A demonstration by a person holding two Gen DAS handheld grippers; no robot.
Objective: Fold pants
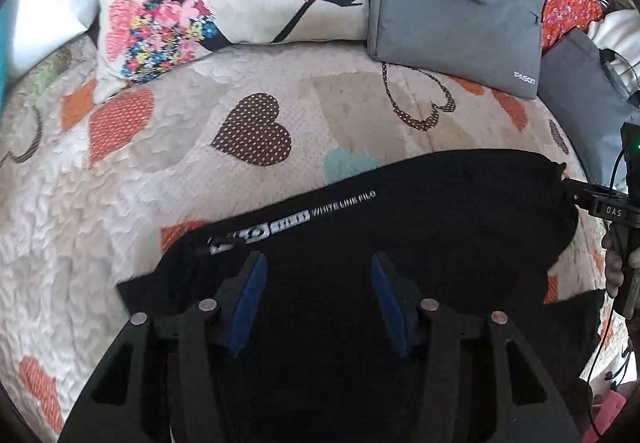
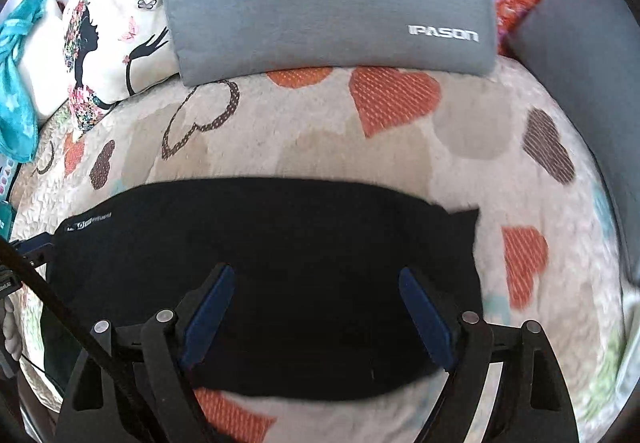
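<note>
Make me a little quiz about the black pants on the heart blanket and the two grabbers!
1. True or false: both grabbers are open.
2. What lies right behind the black pants: A) grey bag, B) red bucket, C) green ball?
3. What shapes cover the blanket?

Key:
1. True: the left gripper and right gripper both gape over the pants, holding nothing.
2. A
3. Hearts.

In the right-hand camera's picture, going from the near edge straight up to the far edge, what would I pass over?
right gripper → black pants → heart-patterned quilt → grey bag marked IPASON
</note>
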